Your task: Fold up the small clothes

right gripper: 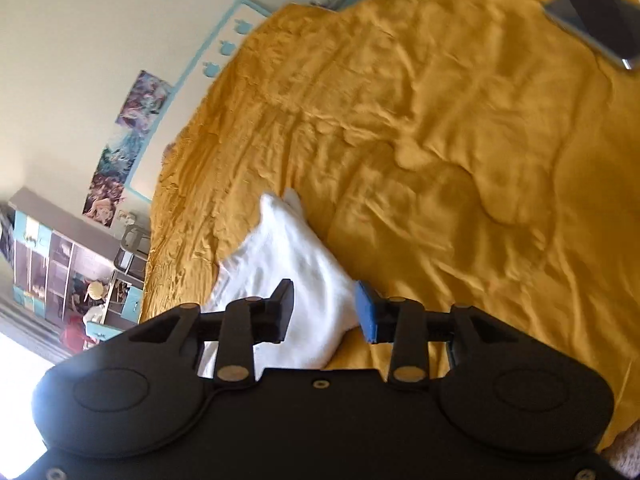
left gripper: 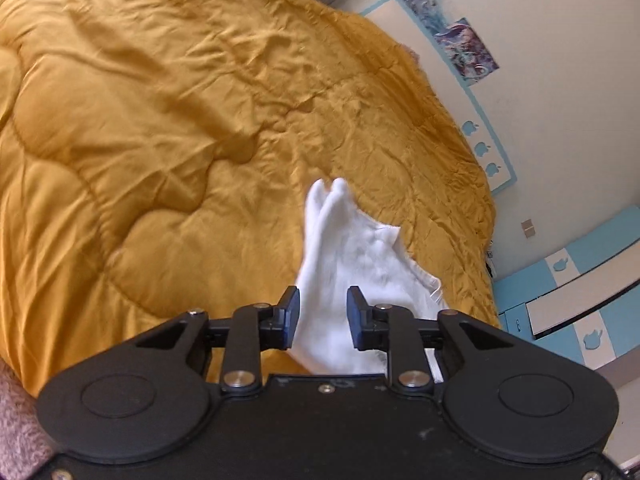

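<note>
Both tongs, left [left gripper: 323, 316] and right [right gripper: 325, 310], stand parted over the white socks [left gripper: 344, 256] lying on the mustard quilt [left gripper: 160, 120]. Best pinch both layers together at one end, lifting evenly so the pair stays aligned.

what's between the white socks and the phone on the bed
Only bare, wrinkled mustard quilt lies between the white socks and the phone, shown in the right wrist view.
</note>
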Demonstrator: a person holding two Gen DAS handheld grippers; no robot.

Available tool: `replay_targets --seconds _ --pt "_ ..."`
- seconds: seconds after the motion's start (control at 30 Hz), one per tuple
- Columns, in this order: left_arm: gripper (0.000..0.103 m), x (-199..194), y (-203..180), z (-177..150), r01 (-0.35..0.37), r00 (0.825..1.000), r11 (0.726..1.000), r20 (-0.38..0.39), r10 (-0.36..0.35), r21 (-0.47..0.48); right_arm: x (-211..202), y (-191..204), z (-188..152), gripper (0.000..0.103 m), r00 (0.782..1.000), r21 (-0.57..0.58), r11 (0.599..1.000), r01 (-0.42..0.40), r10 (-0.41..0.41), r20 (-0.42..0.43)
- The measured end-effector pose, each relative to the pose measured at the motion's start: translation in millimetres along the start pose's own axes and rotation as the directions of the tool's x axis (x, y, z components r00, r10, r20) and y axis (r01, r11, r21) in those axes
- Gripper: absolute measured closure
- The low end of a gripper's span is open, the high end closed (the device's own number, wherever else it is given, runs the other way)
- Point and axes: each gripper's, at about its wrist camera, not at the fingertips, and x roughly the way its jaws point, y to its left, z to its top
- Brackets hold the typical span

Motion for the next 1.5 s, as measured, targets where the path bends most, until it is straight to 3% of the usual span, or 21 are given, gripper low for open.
replay_targets --seconds 0.13,0.23,0.3,0.43,0.5,0.6,0.67,0.77,0.87,0.93,1.03,1.2,1.3,1.5 --pt "0.069 39.3 -53.0 -11.2 0.137 0.99 0.986 -0.048 -0.133 0.092 39.9 68.9 -35.8 0.057 0.985 -0.198 0.967 -0.162 0.145 -0.095" --pt "0.068 81.1 -76.4 -39.7 0.198 0.974 0.976 -0.133 -0.185 0.093 79.0 100.8 -83.7 0.056 0.949 -0.242 0.932 -0.271 0.217 -0.228" --pt "0.068 103.4 -81.1 -56.6 0.186 0.97 0.978 -0.179 -0.167 0.098 97.7 108.1 -108.4 0.057 0.939 -0.27 0.918 -0.289 0.217 -0.267" --pt "0.068 129.1 -69.9 -78.2 0.078 0.98 0.984 -0.195 -0.046 0.16 119.5 102.3 -131.6 0.058 0.942 -0.289 0.924 -0.25 0.163 -0.294" --pt "0.068 122.6 -46.9 -73.4 0.062 0.984 0.992 -0.17 -0.042 0.112 112.8 86.0 -123.6 0.066 0.955 -0.287 0.933 -0.215 0.139 -0.261" --pt "0.068 103.3 -8.6 -56.1 0.087 0.989 0.996 -0.122 -0.087 -0.007 89.2 52.1 -96.5 0.066 0.984 -0.252 0.959 -0.129 0.091 -0.154" --pt "0.068 85.3 9.6 -45.6 0.031 0.997 0.999 -0.064 -0.032 -0.018 69.0 23.2 -71.8 0.066 0.998 -0.231 0.972 -0.028 0.016 -0.055" --pt "0.066 62.9 37.2 -32.2 -0.008 1.0 0.999 -0.013 0.008 -0.044 43.9 -22.8 -36.9 0.067 0.997 -0.154 0.986 0.071 -0.067 0.028" --pt "0.074 52.3 51.0 -23.5 -0.031 1.0 0.997 -0.002 0.031 -0.064 27.8 -51.6 -16.7 0.068 0.991 -0.082 0.989 0.12 -0.115 0.062" --pt "0.075 49.6 49.9 -17.9 -0.062 0.998 0.996 0.001 0.062 -0.065 23.2 -56.3 -10.4 0.063 0.985 -0.064 0.985 0.161 -0.157 0.071" --pt "0.066 51.1 34.3 -1.1 -0.046 0.999 0.999 0.026 0.047 -0.008 21.7 -46.1 0.3 0.06 0.99 -0.022 0.994 0.105 -0.102 0.095" --pt "0.064 94.0 1.9 37.8 -0.007 0.998 0.993 0.057 0.0 0.119 65.9 8.1 28.1 0.049 0.994 -0.221 0.974 0.049 -0.025 0.109" --pt "0.063 136.2 -13.7 59.0 -0.017 0.998 0.984 0.054 0.008 0.175 111.9 31.9 39.4 0.049 0.996 -0.331 0.942 0.056 -0.03 0.081" --pt "0.063 213.2 -27.3 74.5 -0.152 0.988 0.938 0.045 0.145 0.313 185.8 50.3 46.6 0.049 0.99 -0.428 0.893 0.14 -0.13 0.053"
